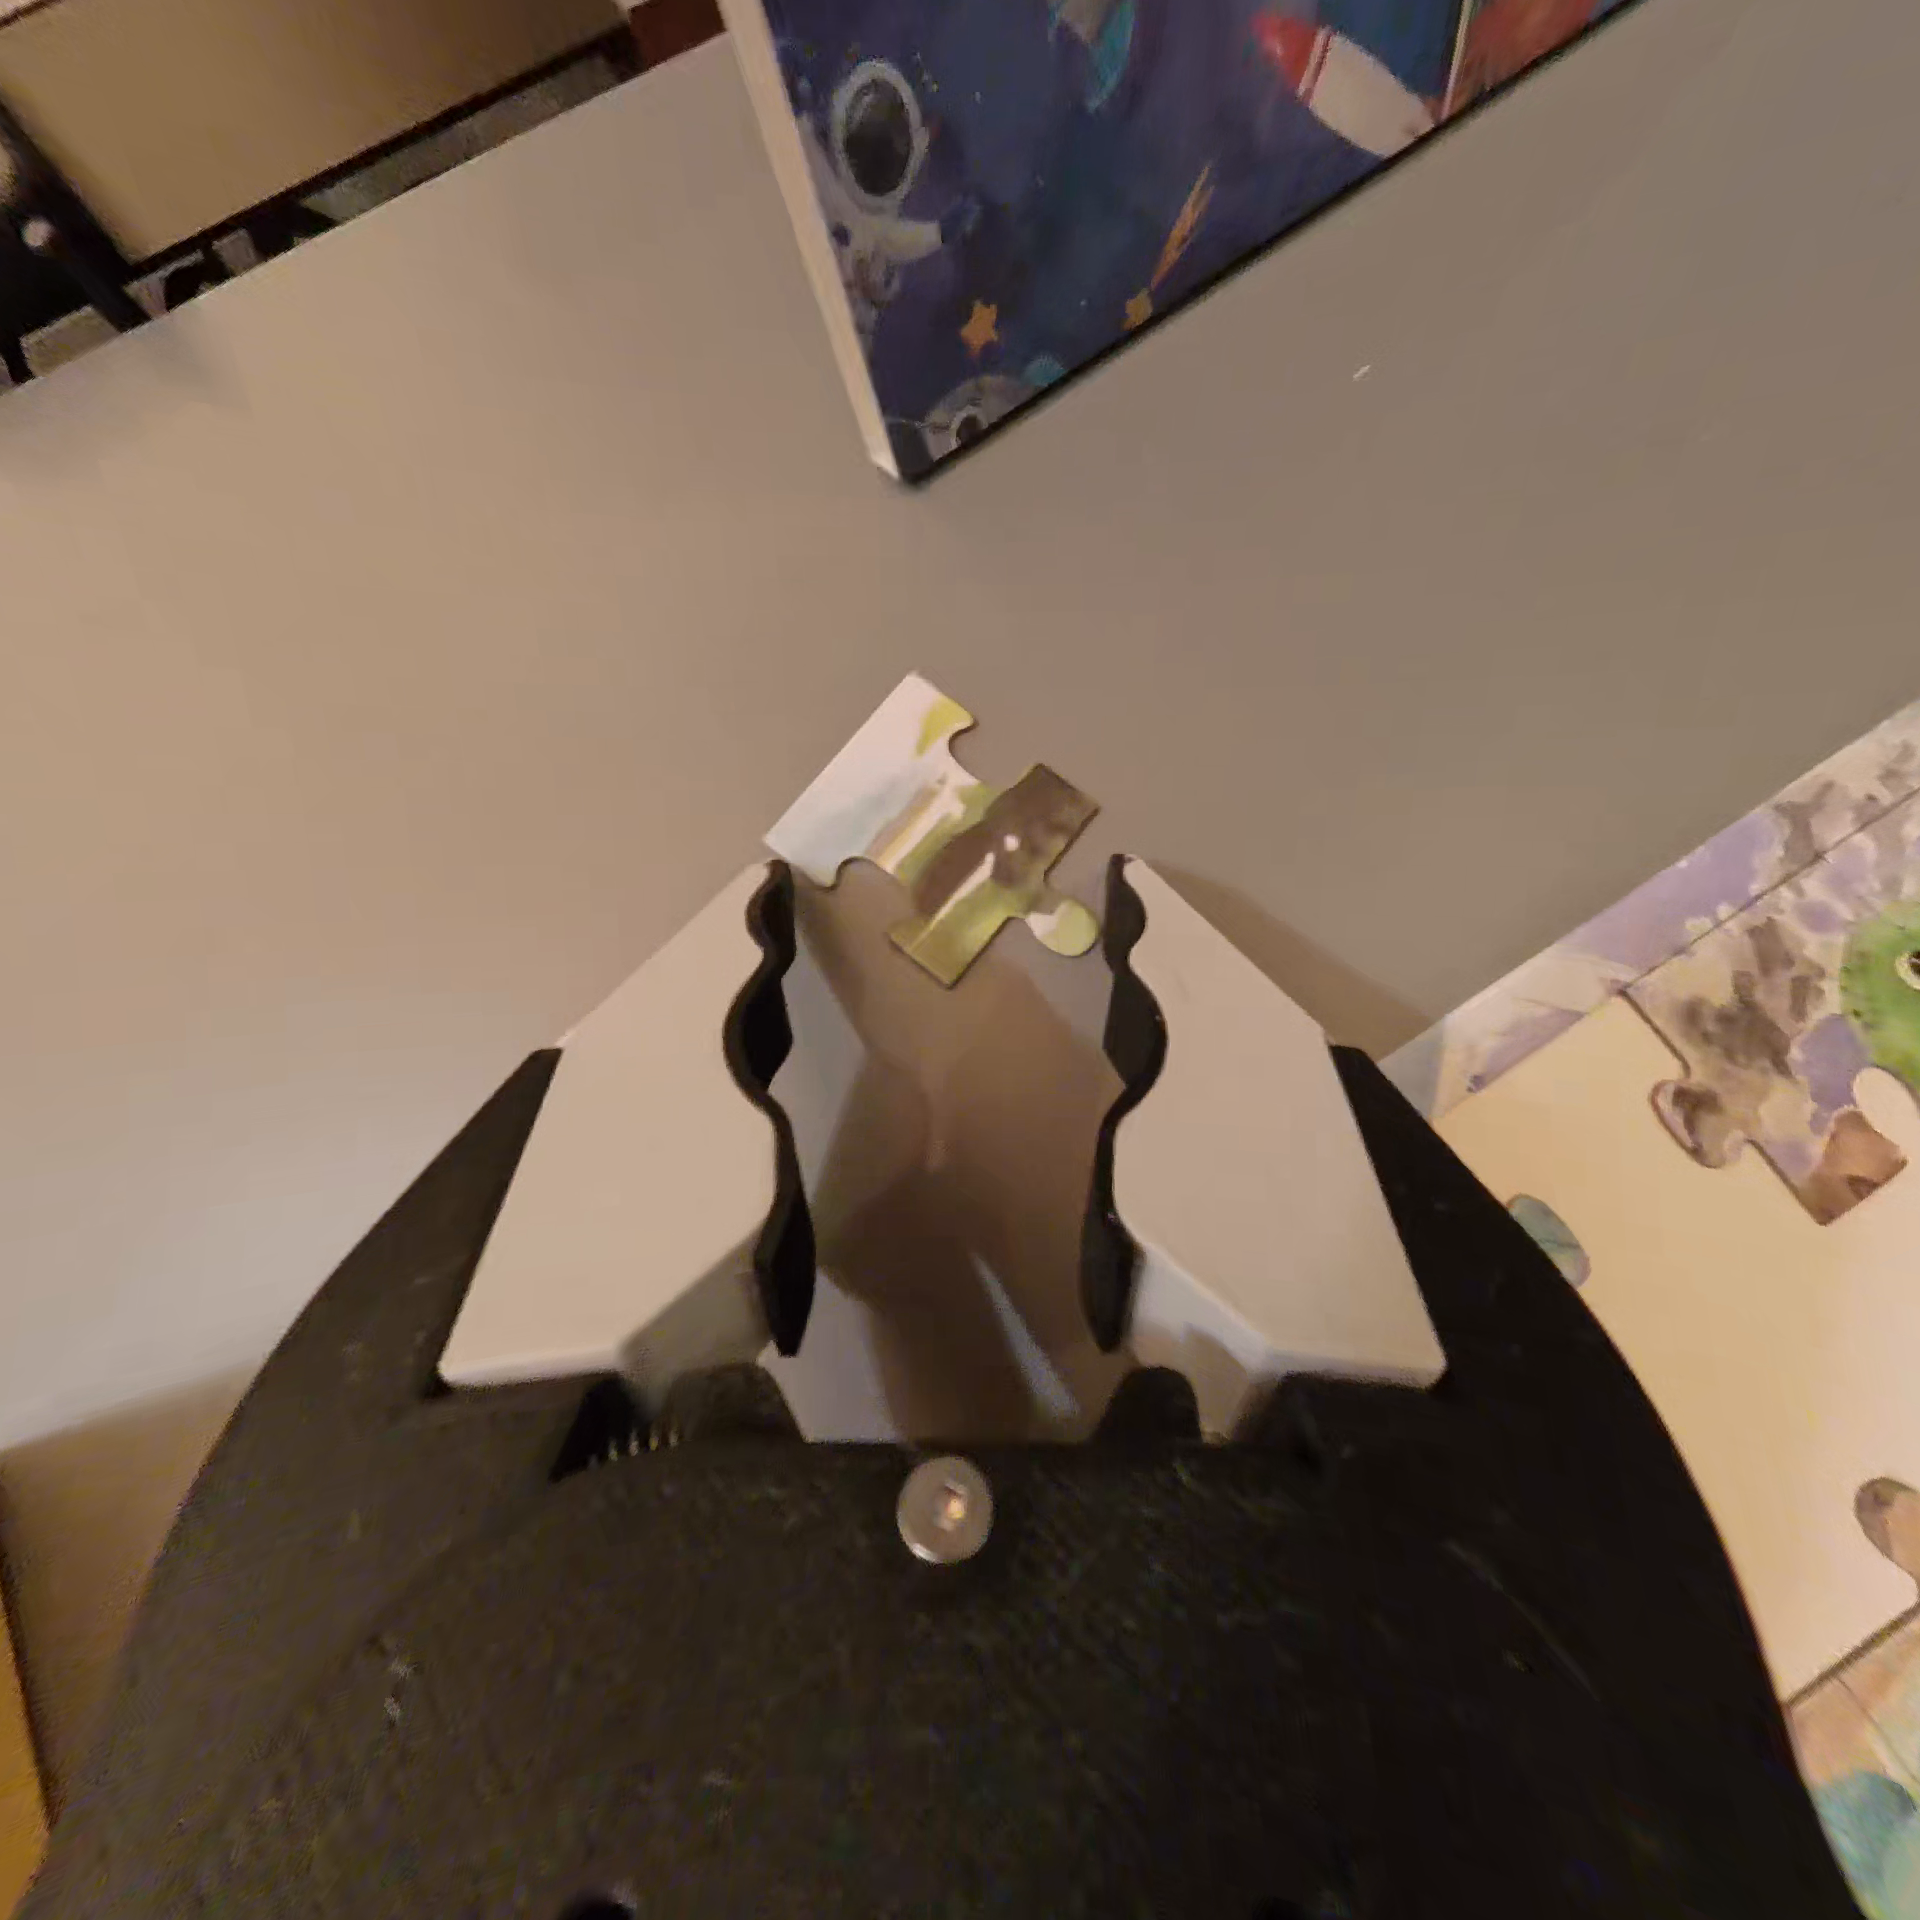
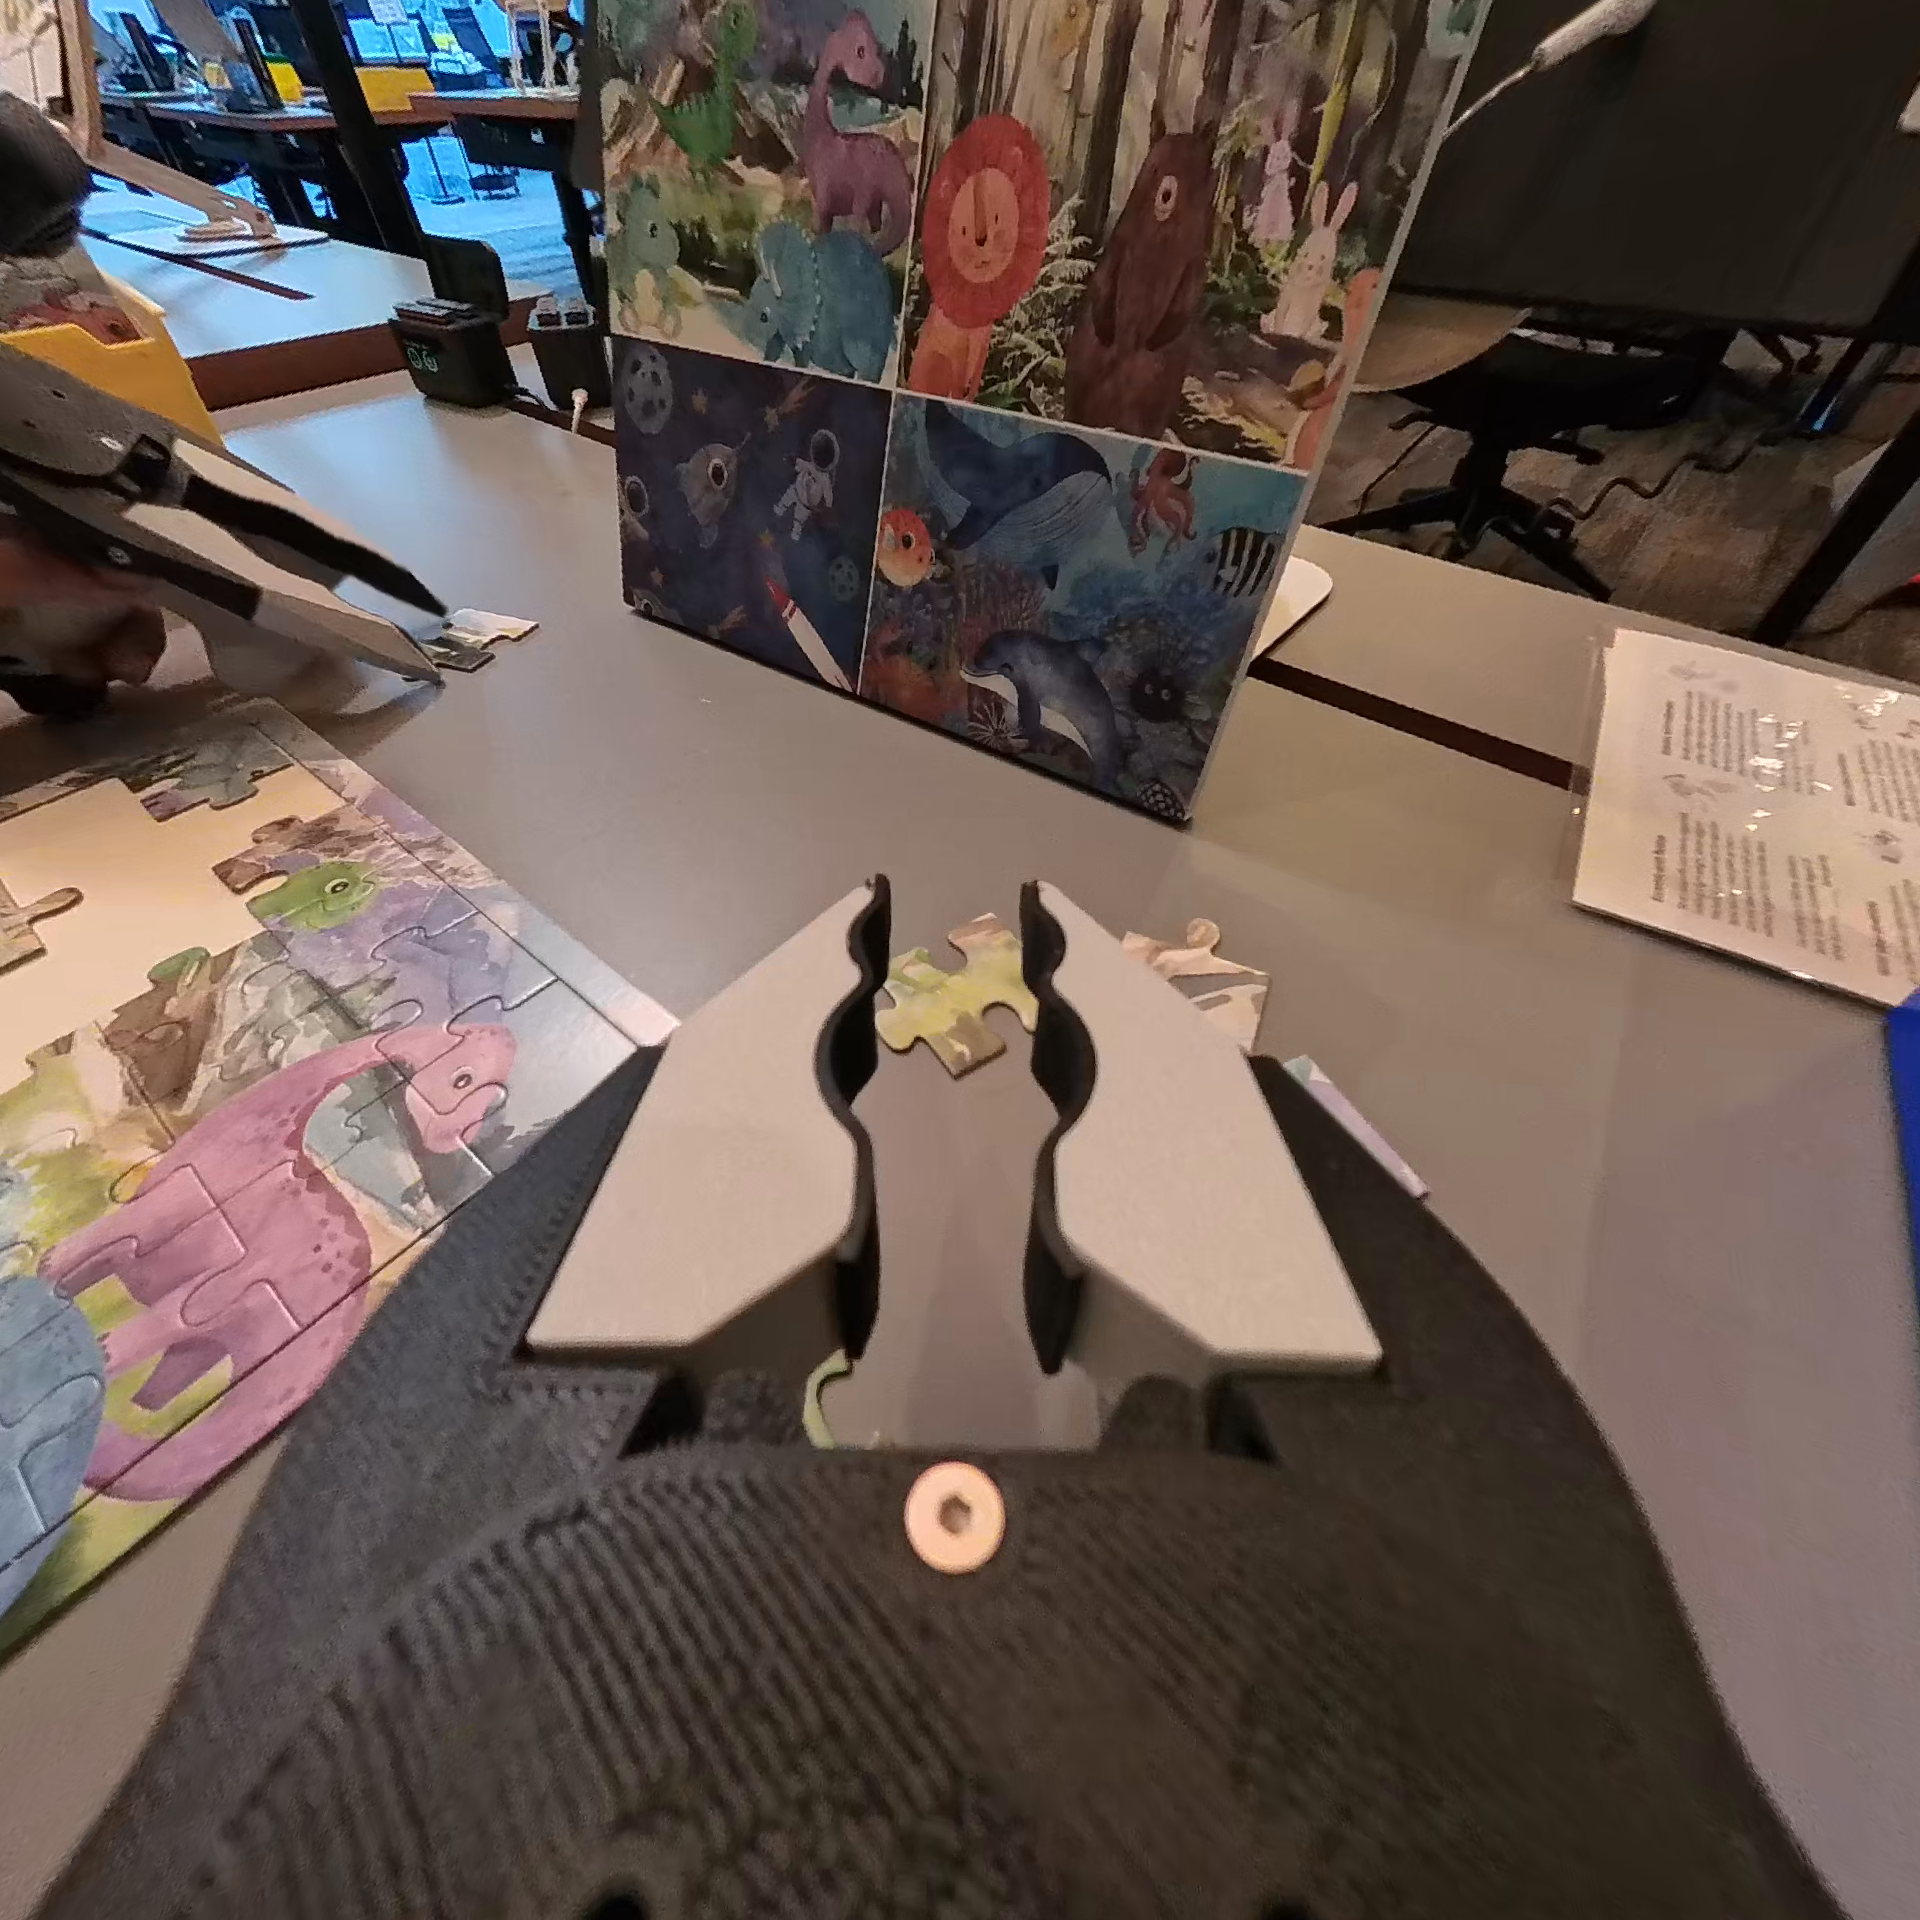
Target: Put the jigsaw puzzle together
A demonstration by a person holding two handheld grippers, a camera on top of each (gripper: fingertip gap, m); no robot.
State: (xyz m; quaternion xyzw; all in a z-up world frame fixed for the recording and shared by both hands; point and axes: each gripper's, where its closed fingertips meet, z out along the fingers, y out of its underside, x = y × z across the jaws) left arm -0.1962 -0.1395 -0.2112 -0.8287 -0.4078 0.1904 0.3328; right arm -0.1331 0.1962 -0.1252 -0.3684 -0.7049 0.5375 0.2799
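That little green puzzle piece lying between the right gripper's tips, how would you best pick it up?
The green puzzle piece lies flat on the grey table, so only its thin edges offer a hold. I would come down from above with the right gripper, a fingertip on each of two opposite sides, pinching across the solid body rather than a knob. The open jaws already straddle it, so little realignment seems needed.

We see a grey desk (image 2: 1455, 935) carrying a clear-sleeved printed sheet (image 2: 1756, 810) at its right edge and a black charging case (image 2: 449, 351) at the far left; an office chair (image 2: 1496, 405) stands on the carpet beyond
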